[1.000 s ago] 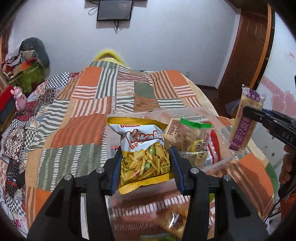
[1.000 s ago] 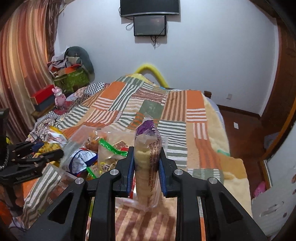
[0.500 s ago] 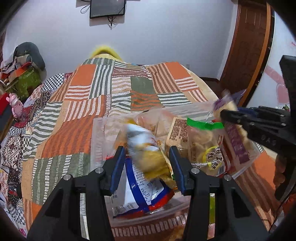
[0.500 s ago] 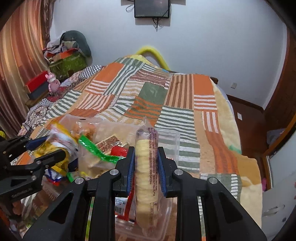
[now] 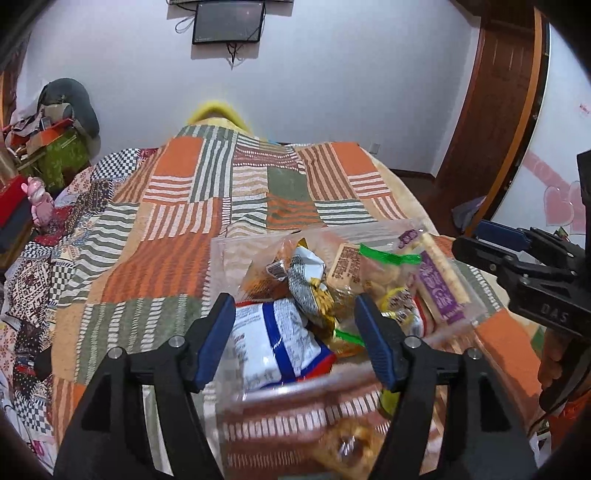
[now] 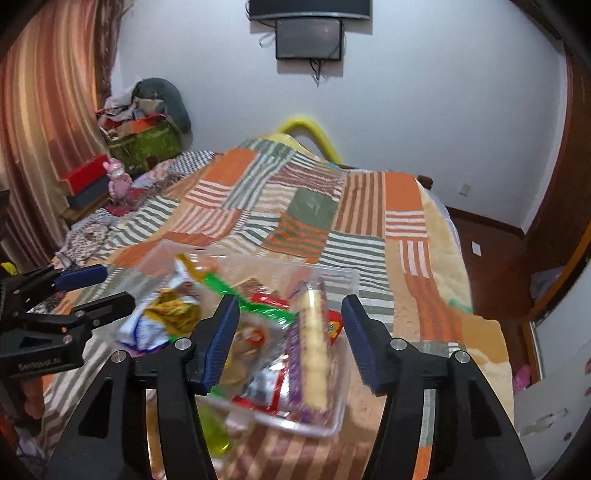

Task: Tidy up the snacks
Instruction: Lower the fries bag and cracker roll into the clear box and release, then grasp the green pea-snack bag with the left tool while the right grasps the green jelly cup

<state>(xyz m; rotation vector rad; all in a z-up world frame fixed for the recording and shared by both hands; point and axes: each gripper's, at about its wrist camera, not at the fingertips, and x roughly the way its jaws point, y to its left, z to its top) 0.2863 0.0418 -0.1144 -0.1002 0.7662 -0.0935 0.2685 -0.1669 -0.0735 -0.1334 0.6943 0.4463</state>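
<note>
**Snacks in the bin, both grippers wide**

Patchwork blanket [image 5: 177, 229] in orange, green and white stripes covered the bed, with a white wall and a dark screen [image 5: 228, 23] behind it. From the left wrist, a clear bin [image 5: 236, 254] sat on the blanket, packed with snacks. The left gripper [image 5: 295, 334] hung over the bin's near side with its blue-padded fingers spread wide and nothing between them. Below the gap lay a white and blue bag [image 5: 269, 343], and beyond it a crumpled chip bag [image 5: 308, 280] rested on the pile. A green-sealed pack [image 5: 384, 269] lay further right, and a purple cracker sleeve [image 5: 439, 280] leaned along the bin's right side. The right gripper [image 5: 476, 245] showed at the right edge, just beside the bin. At the bottom edge another snack [image 5: 347, 443] was too blurred to name.

From the right wrist, the same blanket [image 6: 362, 206] ran toward a yellow headboard [image 6: 310, 133], and striped curtains [image 6: 44, 122] hung at the left. The right gripper [image 6: 290, 339] hovered above the bin [image 6: 347, 280], its fingers wide apart and empty. The cracker sleeve [image 6: 312, 350] lay in the bin directly under the gap, touching neither pad. The chip bag [image 6: 170, 310] sat at the bin's left end, blurred. The left gripper [image 6: 103, 286] reached in from the left, its fingers parted, close beside that bag.
</note>
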